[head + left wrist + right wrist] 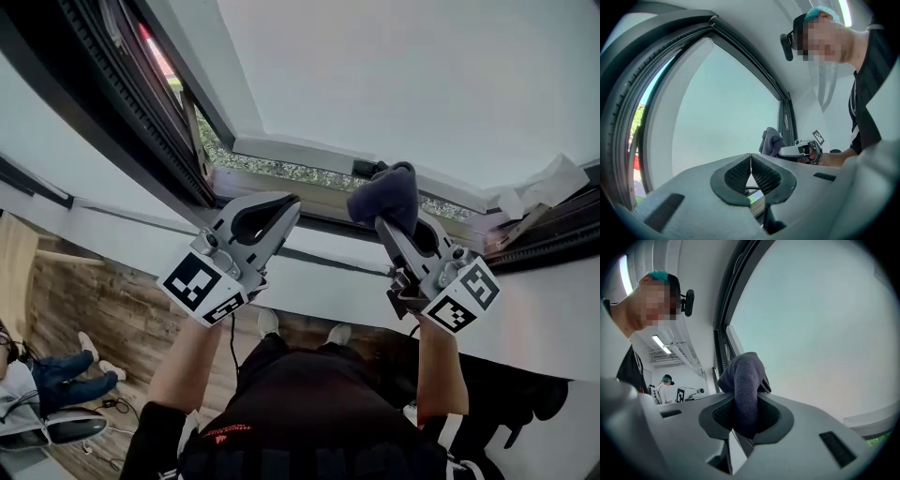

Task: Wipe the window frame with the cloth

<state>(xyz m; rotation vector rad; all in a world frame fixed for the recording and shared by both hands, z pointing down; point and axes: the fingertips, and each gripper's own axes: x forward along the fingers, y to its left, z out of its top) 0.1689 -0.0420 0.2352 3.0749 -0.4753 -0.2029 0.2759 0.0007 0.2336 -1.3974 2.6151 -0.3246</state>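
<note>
While the cloth (386, 192) sits bunched in your right gripper (396, 219), its dark blue-grey folds stand up past the fingertips and reach the lower bar of the window frame (300, 152), just where the sash stands ajar. Whether the cloth presses on the bar cannot be told from the head view. Seen from the right gripper view, your jaws are closed on the cloth (745, 394), which fills the gap between the ribbed pads (769, 414) and rises above them like a rounded knob, with the dark upright of the frame (723, 341) close behind it and the pale glass (820, 324) to the right. Your left gripper (287, 202) is raised beside the right one, a little apart from it, pointing at the same lower bar. In the left gripper view its jaws meet at the tips (751, 157) and hold nothing. That view also shows the cloth (772, 140) and the right gripper off to the side, by the frame's upright. Crumpled white paper (544, 183) lies on the ledge to the right. Far below you, a seated person's legs (58, 371) rest on the wooden floor (103, 300).
</note>
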